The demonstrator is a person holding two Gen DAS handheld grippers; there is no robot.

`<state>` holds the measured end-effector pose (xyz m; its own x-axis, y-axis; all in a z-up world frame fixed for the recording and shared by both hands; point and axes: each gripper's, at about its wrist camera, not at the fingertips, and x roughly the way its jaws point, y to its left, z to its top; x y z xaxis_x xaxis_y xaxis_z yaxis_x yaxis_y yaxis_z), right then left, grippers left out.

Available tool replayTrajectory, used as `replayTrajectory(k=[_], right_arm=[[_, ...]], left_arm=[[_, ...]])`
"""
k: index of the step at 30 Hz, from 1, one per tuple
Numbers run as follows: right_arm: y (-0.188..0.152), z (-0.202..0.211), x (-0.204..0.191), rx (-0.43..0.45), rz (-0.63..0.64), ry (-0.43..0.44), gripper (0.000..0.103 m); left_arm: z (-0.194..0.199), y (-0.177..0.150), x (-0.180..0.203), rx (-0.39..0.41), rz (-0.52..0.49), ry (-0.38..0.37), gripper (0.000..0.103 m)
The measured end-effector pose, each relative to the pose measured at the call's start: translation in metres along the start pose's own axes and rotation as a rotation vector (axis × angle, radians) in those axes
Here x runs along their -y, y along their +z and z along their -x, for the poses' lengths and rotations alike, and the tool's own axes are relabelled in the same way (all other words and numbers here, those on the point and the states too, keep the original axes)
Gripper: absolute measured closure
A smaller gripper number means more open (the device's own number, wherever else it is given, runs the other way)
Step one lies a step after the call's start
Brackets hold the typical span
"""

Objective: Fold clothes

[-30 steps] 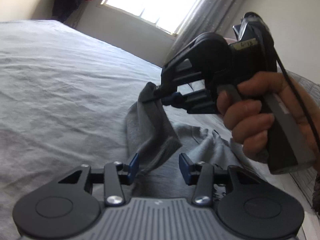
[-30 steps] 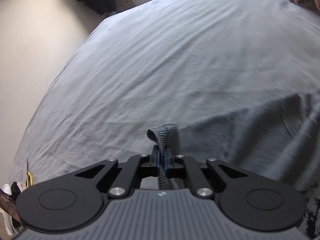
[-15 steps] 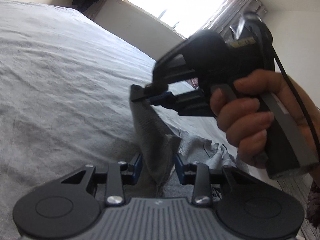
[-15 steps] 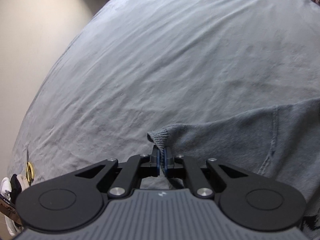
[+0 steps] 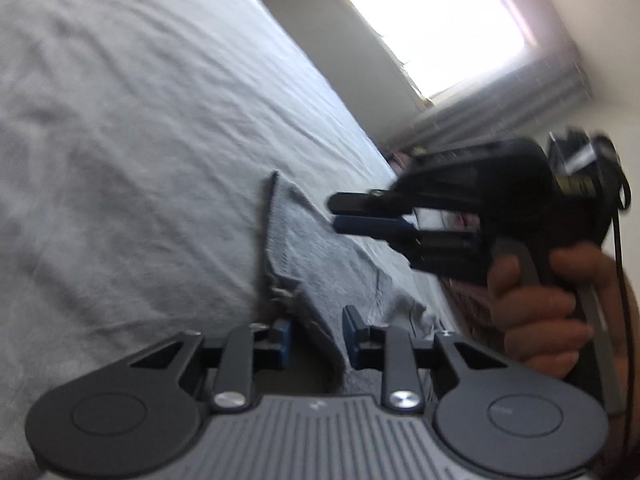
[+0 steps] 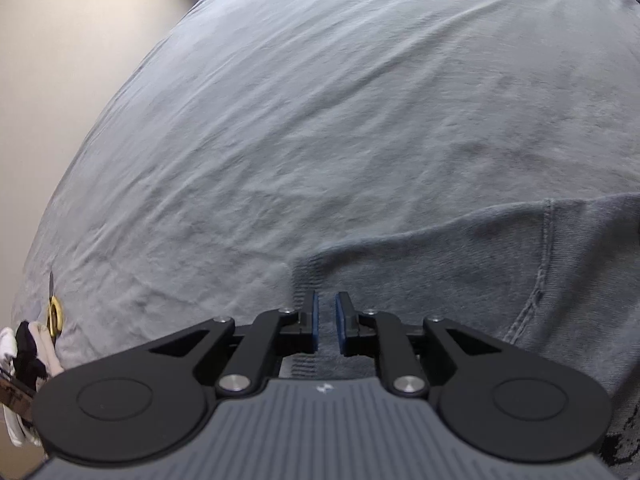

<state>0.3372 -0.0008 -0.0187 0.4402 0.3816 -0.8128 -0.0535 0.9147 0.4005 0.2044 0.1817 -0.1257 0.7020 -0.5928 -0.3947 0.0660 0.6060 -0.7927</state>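
A grey sweatshirt (image 6: 500, 264) lies on the bed, its sleeve stretched out flat with the ribbed cuff (image 6: 306, 276) toward the left. In the left wrist view the sleeve (image 5: 316, 248) runs between my left gripper's jaws. My left gripper (image 5: 316, 338) is open, the cloth loose in the gap. My right gripper (image 6: 325, 320) is open just above the cuff, holding nothing. It also shows in the left wrist view (image 5: 352, 212), hovering above the sleeve, a hand on its handle.
The bed is covered by a wrinkled grey sheet (image 6: 340, 100). A beige wall (image 6: 72, 40) runs along the bed's far side. Small items with a gold ring (image 6: 52, 312) sit at the bed's edge. A bright window (image 5: 432, 20) with curtains is behind the bed.
My right gripper has opened and let go of the cuff, which now lies flat on the bed. My left gripper's jaws have spread a little wider around the sleeve.
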Motion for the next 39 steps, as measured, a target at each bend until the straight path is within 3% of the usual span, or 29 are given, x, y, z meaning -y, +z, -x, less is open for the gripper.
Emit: replayTrajectory(k=[3, 9, 11, 12, 13, 14, 21, 25, 29, 33, 36, 38, 39], right_arm=[[0.003, -0.005, -0.007, 0.011, 0.009, -0.005, 0.051], [-0.005, -0.041, -0.044, -0.023, 0.182, -0.12, 0.051], [-0.011, -0.054, -0.053, -0.022, 0.258, -0.207, 0.058], [-0.014, -0.058, -0.057, -0.011, 0.29, -0.249, 0.07], [-0.016, -0.059, -0.06, 0.015, 0.313, -0.289, 0.092], [-0.018, -0.059, -0.062, 0.038, 0.332, -0.331, 0.097], [-0.008, -0.045, -0.071, 0.173, 0.325, -0.334, 0.098], [0.001, -0.047, -0.085, 0.222, 0.325, -0.291, 0.098], [0.0, -0.052, -0.094, 0.233, 0.328, -0.263, 0.098], [-0.007, -0.072, -0.088, 0.19, 0.313, -0.274, 0.097], [-0.013, -0.078, -0.083, 0.183, 0.314, -0.256, 0.092], [-0.013, -0.072, -0.082, 0.176, 0.307, -0.243, 0.076], [-0.012, -0.067, -0.082, 0.172, 0.303, -0.239, 0.059]], left_arm=[[0.0, 0.001, -0.005, 0.006, 0.06, 0.023, 0.088], [-0.002, -0.001, 0.0, 0.0, 0.024, 0.067, 0.097], [-0.002, -0.003, 0.003, -0.004, 0.007, 0.08, 0.098], [-0.002, -0.003, 0.004, -0.006, 0.001, 0.086, 0.098], [-0.003, -0.003, 0.006, -0.007, -0.006, 0.092, 0.099], [-0.003, -0.002, 0.007, -0.008, -0.013, 0.097, 0.099], [0.007, 0.01, 0.022, 0.062, -0.172, 0.199, 0.1], [0.022, 0.022, 0.016, 0.111, -0.175, 0.228, 0.1], [0.023, 0.029, 0.013, 0.107, -0.187, 0.269, 0.099], [0.013, 0.025, 0.011, 0.08, -0.214, 0.305, 0.099], [0.014, 0.025, 0.009, 0.072, -0.204, 0.298, 0.097], [0.016, 0.026, 0.01, 0.067, -0.194, 0.291, 0.095], [0.018, 0.026, 0.011, 0.064, -0.192, 0.287, 0.094]])
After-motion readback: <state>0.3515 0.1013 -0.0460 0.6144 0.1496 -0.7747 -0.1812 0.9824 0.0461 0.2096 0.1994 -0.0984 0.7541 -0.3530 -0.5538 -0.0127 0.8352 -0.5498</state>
